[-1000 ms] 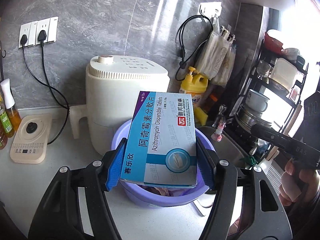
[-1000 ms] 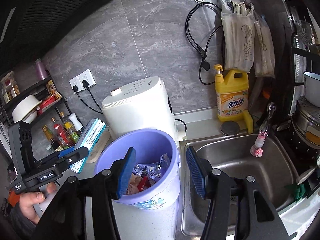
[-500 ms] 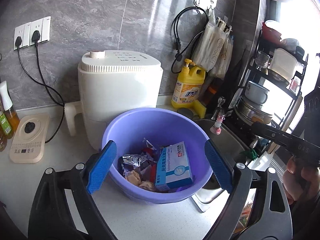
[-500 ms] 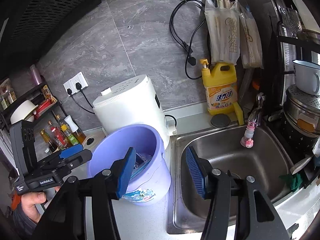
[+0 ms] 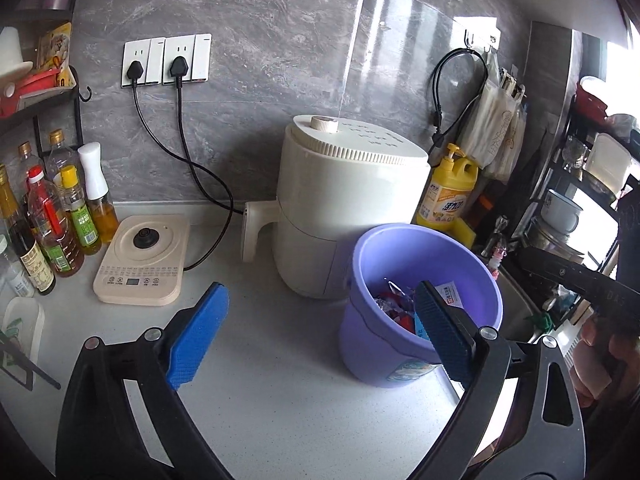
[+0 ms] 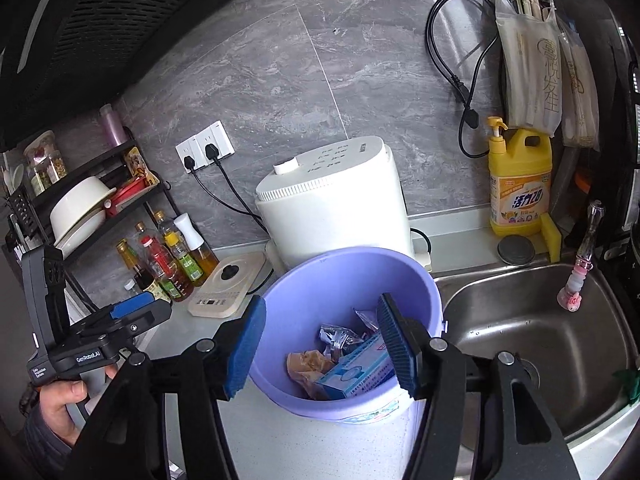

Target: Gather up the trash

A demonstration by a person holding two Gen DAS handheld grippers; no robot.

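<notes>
A purple bucket (image 5: 404, 344) stands on the white counter next to the sink; it also shows in the right wrist view (image 6: 304, 280). Inside lie a blue and white medicine box (image 6: 354, 372), foil wrappers (image 6: 338, 338) and a crumpled brown wrapper (image 6: 306, 364). My left gripper (image 5: 320, 332) is open and empty, over the counter left of the bucket. My right gripper (image 6: 322, 344) is open and empty, just above the bucket's mouth. The left gripper also shows at the left of the right wrist view (image 6: 132, 306).
A white appliance (image 5: 348, 204) stands behind the bucket. A beige kettle base (image 5: 142, 264) and several oil bottles (image 5: 52, 220) are at the left. A steel sink (image 6: 532, 344), yellow detergent bottle (image 6: 518, 184) and sponge lie at the right.
My left gripper opened and dropped the medicine box into the bucket, then pulled back and to the left. My right gripper moved over the bucket.
</notes>
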